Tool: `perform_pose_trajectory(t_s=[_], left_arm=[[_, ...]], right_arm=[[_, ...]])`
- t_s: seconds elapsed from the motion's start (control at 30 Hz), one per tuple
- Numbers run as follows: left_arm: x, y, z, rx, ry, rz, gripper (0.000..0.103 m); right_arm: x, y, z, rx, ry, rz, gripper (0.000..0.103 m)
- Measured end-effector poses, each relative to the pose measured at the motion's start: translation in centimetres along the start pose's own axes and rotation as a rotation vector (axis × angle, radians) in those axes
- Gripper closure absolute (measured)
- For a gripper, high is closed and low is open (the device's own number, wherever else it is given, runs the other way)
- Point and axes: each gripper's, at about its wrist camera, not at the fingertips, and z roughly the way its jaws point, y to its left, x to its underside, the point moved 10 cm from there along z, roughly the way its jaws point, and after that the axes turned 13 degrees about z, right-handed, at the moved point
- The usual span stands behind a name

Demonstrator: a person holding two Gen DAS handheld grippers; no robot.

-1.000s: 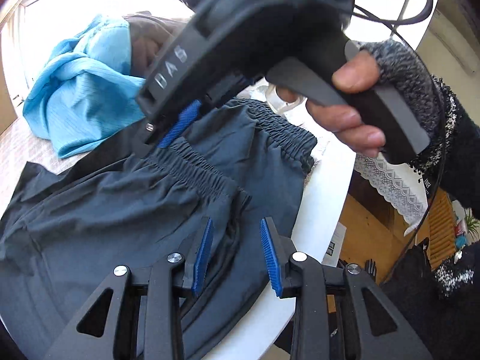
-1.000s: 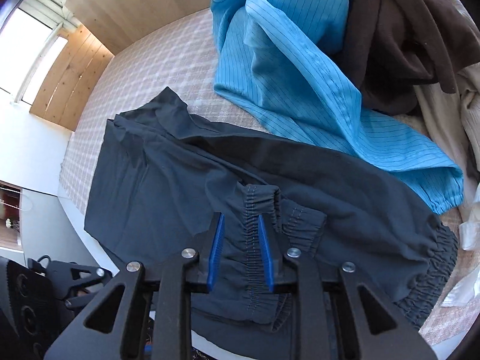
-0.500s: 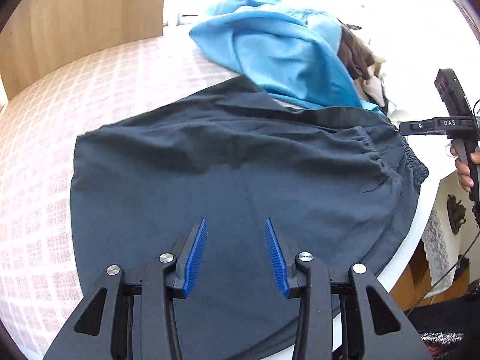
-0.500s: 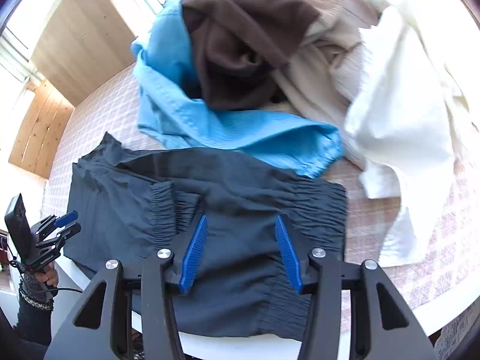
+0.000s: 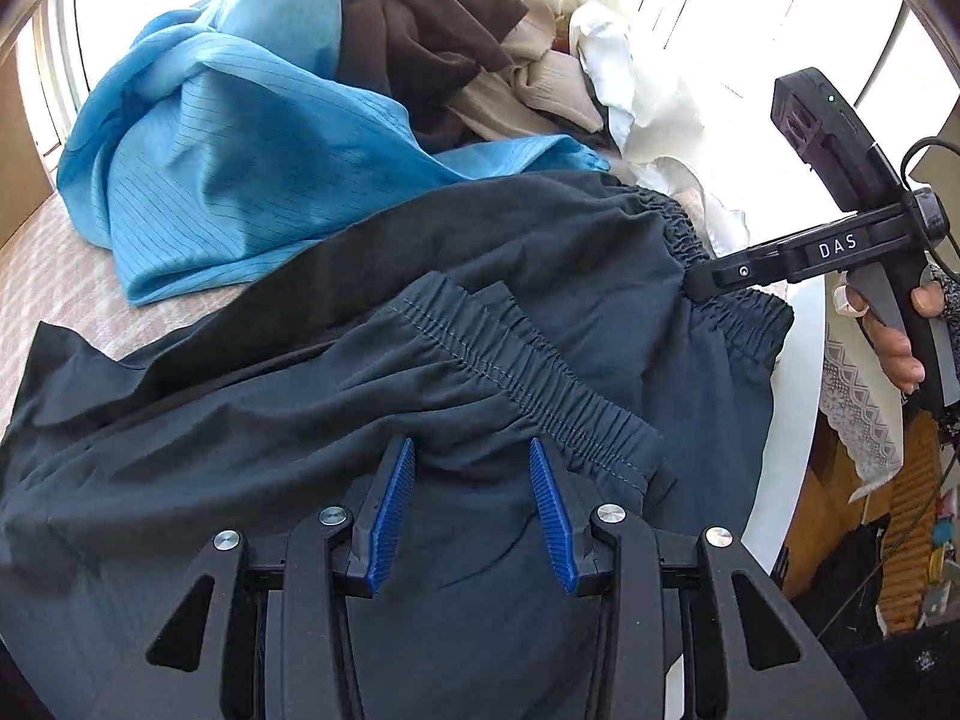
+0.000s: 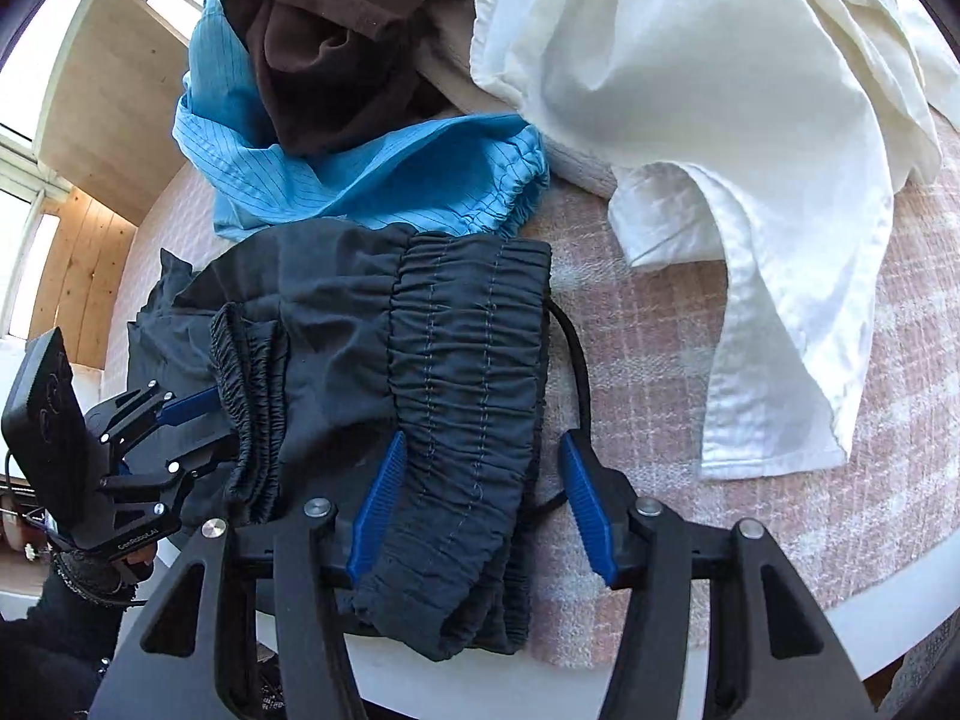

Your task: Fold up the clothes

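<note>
**Dark trousers half-folded at the table edge**

Dark trousers lie across the checked tablecloth at the near edge of the table, with the cuffed leg end doubled back toward the waistband. We judge this as a lengthwise fold in progress, with both ends gathered near the rim so they stay within reach.

From the left wrist, our left gripper hovers low over the dark cloth, pointing forward just short of the elastic cuff. Its blue pads stand wide apart with nothing between them. The right gripper reaches in from the right, tips at the waistband, handle in the person's fingers. Behind lies a heap: a blue garment, a brown one, pale ones beyond.

From the right wrist, our right gripper straddles the gathered waistband, fingers wide, not pinching. A black cord runs beside it. The left gripper sits at the cuff, apparently parted. A white garment drapes to the right.
</note>
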Motion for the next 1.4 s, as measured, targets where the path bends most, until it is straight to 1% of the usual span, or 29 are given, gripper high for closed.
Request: perform_pose_trajectory(t_s=[0.07, 0.13, 0.17, 0.27, 0.33, 0.4, 0.47, 0.5, 0.53, 0.57, 0.6, 0.67, 0.77, 0.8, 0.87, 0.93, 1.03, 1.1, 1.13, 1.2, 1.27, 1.33, 1.4], left_arm=[[-0.1, -0.1, 0.3, -0.004, -0.008, 0.011, 0.065], [-0.1, 0.0, 0.1, -0.002, -0.006, 0.000, 0.065], [-0.1, 0.1, -0.1, -0.002, -0.004, -0.010, 0.065], [-0.3, 0.2, -1.2, -0.019, -0.013, -0.021, 0.066], [-0.7, -0.3, -2.1, -0.035, -0.026, -0.002, 0.066], [-1.0, -1.1, -2.8, -0.045, -0.032, 0.032, 0.066], [-1.0, -1.6, -3.1, -0.041, -0.032, 0.047, 0.066], [-1.0, -1.7, -3.0, -0.042, -0.028, 0.048, 0.066], [-0.9, -1.6, -2.9, -0.049, -0.023, 0.045, 0.066], [-0.7, -1.4, -2.7, -0.047, -0.015, 0.040, 0.066], [-0.7, -1.4, -2.2, -0.037, -0.004, 0.029, 0.066], [-0.4, -1.3, -1.7, -0.028, 0.005, 0.011, 0.066], [-0.1, -1.4, -1.4, -0.027, 0.017, 0.018, 0.066], [-0.1, -1.5, -1.3, -0.026, 0.019, 0.018, 0.066], [-0.1, -1.6, -1.3, -0.020, 0.016, 0.021, 0.066], [-0.1, -1.7, -1.1, -0.019, 0.017, 0.026, 0.066], [0.0, -1.9, -1.2, -0.017, 0.015, 0.031, 0.066], [0.0, -2.0, -1.3, -0.018, 0.014, 0.038, 0.066], [0.1, -2.0, -1.3, -0.019, 0.015, 0.043, 0.066], [0.2, -1.9, -1.1, -0.014, 0.017, 0.036, 0.065], [0.3, -1.8, -0.9, -0.008, 0.018, 0.030, 0.065], [0.5, -1.9, -0.7, -0.001, 0.016, 0.027, 0.065], [0.5, -1.8, -0.7, 0.009, 0.009, 0.024, 0.065]], right_arm=[[0.2, 0.2, 0.1, -0.019, 0.016, -0.036, 0.050], [0.4, 0.0, -0.4, -0.091, 0.063, 0.002, 0.050], [0.2, -0.5, -0.9, -0.105, 0.058, 0.038, 0.050], [0.3, -2.3, -1.6, -0.090, 0.054, 0.098, 0.050], [1.2, -2.1, -1.4, -0.107, 0.090, 0.103, 0.050], [1.6, -1.8, -1.1, -0.095, 0.089, 0.075, 0.049], [2.0, -1.4, -0.9, -0.079, 0.075, 0.036, 0.049], [2.1, -1.3, -0.9, -0.086, 0.068, 0.024, 0.048], [2.1, -1.1, -1.0, -0.093, 0.061, 0.012, 0.050], [2.3, -1.0, -1.1, -0.100, 0.054, 0.000, 0.054], [2.4, -1.0, -1.0, -0.107, 0.057, -0.004, 0.065], [2.5, -1.0, -1.1, -0.118, 0.053, -0.018, 0.067], [2.3, -1.1, -2.1, -0.141, 0.050, 0.001, 0.078], [2.1, -1.0, -2.5, -0.157, 0.047, 0.014, 0.083], [2.0, -0.4, -3.6, -0.224, 0.043, 0.036, 0.086], [1.8, 0.2, -3.2, -0.211, 0.040, 0.030, 0.086], [2.2, -0.3, -1.5, -0.143, 0.082, 0.058, 0.076], [2.5, -1.5, -1.1, -0.138, 0.103, 0.087, 0.070], [2.6, -1.4, -0.9, -0.142, 0.096, 0.072, 0.067], [2.9, -1.2, -0.6, -0.151, 0.083, 0.044, 0.065], [3.2, 0.7, -1.4, -0.185, 0.078, 0.030, 0.071], [3.4, 2.6, -2.1, -0.219, 0.072, 0.017, 0.085], [3.7, 4.5, -2.9, -0.254, 0.066, 0.003, 0.087]])
